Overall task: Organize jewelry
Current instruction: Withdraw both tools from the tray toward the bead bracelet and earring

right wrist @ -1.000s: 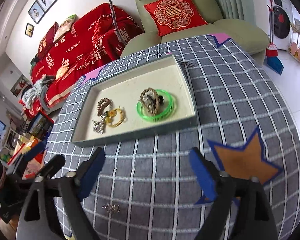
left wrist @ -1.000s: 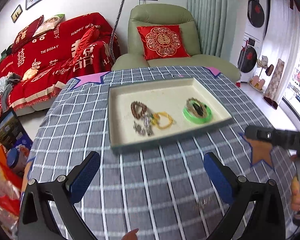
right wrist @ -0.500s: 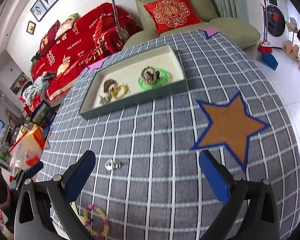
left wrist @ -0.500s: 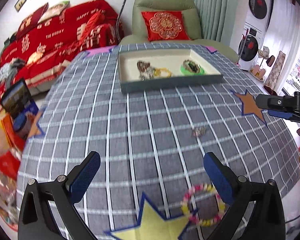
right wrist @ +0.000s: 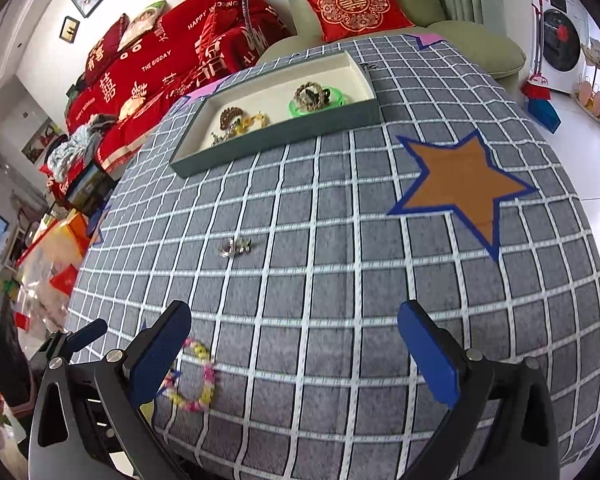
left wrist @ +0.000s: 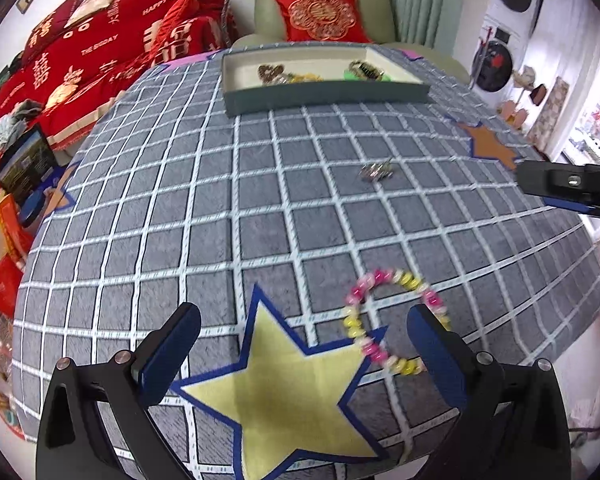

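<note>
On the near edge of the counter [left wrist: 204, 216], in the left wrist view, the left tongs [left wrist: 302, 344] stand spread wide over a yellow star patch [left wrist: 284, 392], pinching nothing. A second ago they hung just short of the tray [left wrist: 324, 94]; now the tray lies far off at the top, and a pink and yellow bead bracelet [left wrist: 392, 320] has come into sight. It lies flat, partly on the star's right point, just inside the right finger [left wrist: 436, 356] and partly behind it; whether they touch cannot be told. A small silver piece [left wrist: 376, 171] rests on the cloth in the middle distance. The other tool's tip pokes in from the right edge. The tongs tilt steeply down at the cloth.

In the right wrist view, the right tongs [right wrist: 296, 354] are also spread as wide as they go, empty, and pitched downward. Compared with a second ago the tray [right wrist: 276, 136] has shrunk into the far left, still holding a green bangle [right wrist: 318, 100] and brown and gold pieces. The silver piece [right wrist: 235, 246] sits mid-counter; the bead bracelet [right wrist: 194, 378] lies near left, beside the left finger [right wrist: 160, 356]. An orange star patch [right wrist: 460, 184] lies to the right.
</note>
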Tool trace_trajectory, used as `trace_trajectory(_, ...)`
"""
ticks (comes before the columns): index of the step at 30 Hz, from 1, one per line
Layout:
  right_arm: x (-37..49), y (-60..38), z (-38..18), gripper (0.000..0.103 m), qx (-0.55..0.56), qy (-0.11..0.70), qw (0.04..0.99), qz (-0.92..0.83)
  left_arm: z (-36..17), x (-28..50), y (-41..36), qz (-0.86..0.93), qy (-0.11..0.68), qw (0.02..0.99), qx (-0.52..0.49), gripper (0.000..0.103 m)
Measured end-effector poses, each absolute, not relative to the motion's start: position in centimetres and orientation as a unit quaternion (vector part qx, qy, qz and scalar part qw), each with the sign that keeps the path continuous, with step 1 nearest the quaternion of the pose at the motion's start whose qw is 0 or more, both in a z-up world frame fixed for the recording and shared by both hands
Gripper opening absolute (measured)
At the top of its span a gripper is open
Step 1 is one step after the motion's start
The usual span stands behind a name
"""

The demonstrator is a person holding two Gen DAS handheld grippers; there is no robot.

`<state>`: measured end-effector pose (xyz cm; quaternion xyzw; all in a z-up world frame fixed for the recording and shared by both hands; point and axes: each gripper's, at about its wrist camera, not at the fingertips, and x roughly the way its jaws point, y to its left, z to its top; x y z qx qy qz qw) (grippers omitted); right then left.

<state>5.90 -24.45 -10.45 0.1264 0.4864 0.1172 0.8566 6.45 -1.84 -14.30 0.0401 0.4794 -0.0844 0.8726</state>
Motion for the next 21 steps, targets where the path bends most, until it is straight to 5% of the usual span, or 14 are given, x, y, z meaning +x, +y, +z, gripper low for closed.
trace_trajectory(16,4.6,-23.2,-11.5,0.103,0.115,0.498,0.851,0.12,-16.5,5.6,-3.4,-0.094,0.491,0.864,0.053,0.103)
trace_trajectory(21,5.0,-22.9,-12.0,0.103,0.11,0.502,0.85,0.118,-16.0,5.1,-4.1,-0.109,0.482,0.867,0.06,0.084)
